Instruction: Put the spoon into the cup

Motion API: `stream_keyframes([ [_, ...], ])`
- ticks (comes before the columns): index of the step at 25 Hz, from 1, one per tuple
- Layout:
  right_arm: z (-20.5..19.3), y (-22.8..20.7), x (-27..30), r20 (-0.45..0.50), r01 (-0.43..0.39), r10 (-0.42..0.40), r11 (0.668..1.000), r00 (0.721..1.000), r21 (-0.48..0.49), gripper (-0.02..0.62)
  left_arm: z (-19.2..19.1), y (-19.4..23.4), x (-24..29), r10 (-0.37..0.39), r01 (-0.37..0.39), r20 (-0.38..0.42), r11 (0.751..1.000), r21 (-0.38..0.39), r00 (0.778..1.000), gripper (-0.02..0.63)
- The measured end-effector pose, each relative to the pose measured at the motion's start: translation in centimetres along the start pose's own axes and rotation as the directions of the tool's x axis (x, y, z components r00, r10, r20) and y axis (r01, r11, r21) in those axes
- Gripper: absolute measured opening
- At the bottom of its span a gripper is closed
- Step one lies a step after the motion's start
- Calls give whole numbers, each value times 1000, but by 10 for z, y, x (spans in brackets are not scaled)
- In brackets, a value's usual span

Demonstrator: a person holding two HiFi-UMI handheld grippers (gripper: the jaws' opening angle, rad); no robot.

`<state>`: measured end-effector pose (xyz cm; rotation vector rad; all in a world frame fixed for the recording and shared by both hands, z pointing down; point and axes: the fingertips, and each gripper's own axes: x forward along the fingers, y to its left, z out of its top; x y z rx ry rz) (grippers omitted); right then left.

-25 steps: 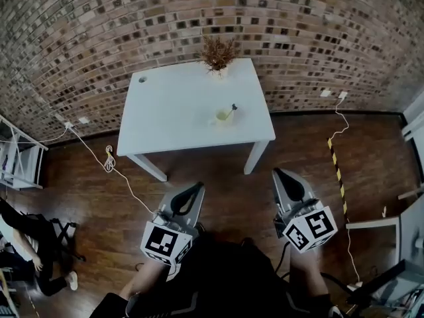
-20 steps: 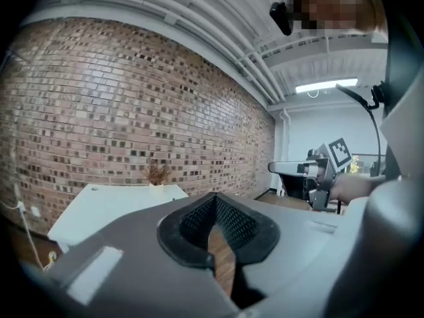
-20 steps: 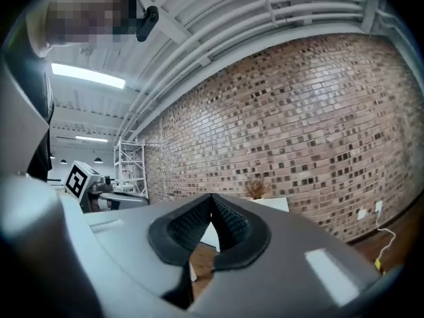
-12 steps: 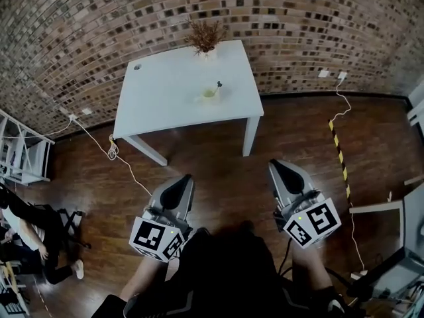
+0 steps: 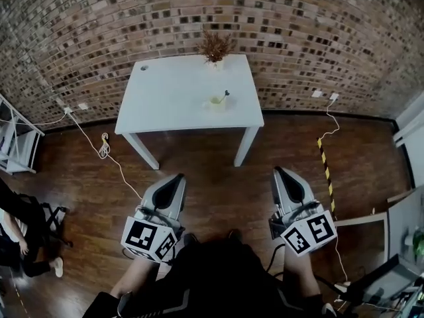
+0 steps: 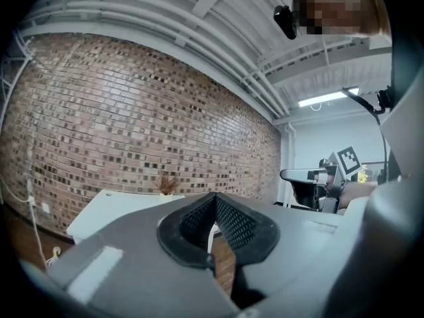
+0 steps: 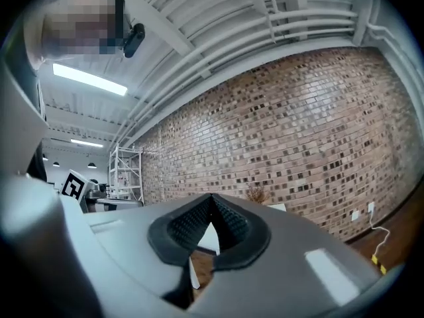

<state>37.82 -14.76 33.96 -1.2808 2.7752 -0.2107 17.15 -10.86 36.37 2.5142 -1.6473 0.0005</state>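
Centrally, the spoon stands in the yellowish cup, handle leaning toward 1 o'clock, on the white table. A dried plant sits at the cup's 12 o'clock, by the brick wall. The left gripper, at the table's 7 o'clock, and the right gripper, at 5 o'clock, hover over the wood floor, each with jaws pressed together on nothing.

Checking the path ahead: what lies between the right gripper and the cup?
Head view: only wooden floor, then the white table's front edge and bare top, separate the right gripper from the cup.
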Motion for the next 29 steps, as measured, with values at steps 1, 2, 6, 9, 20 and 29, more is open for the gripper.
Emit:
stream_keyframes([
  [1,1,3,0,-4,2,-2,1000,1000,-15,6,-1,5,-4,7,-7,2,1000,2,1000,-6],
  [2,1,5,0,-9,4,-4,1000,1000,-29,6,-3,8,-7,10,-10,7,1000,5,1000,-6],
  [6,0,10,-1,-11,-13,13,998,1000,-53,6,-5,5,-13,10,-10,10,1000,10,1000,-6],
  [9,2,13,2,-11,-34,34,999,999,-39,6,-3,-1,-12,1,-1,19,1000,15,1000,-6],
  [20,7,4,13,-11,-58,58,997,998,-46,6,-1,-11,1,3,-3,16,1000,5,1000,-6],
  [29,14,-11,15,-5,-80,79,995,997,-58,6,-1,-12,16,24,-25,35,1000,11,999,-6],
])
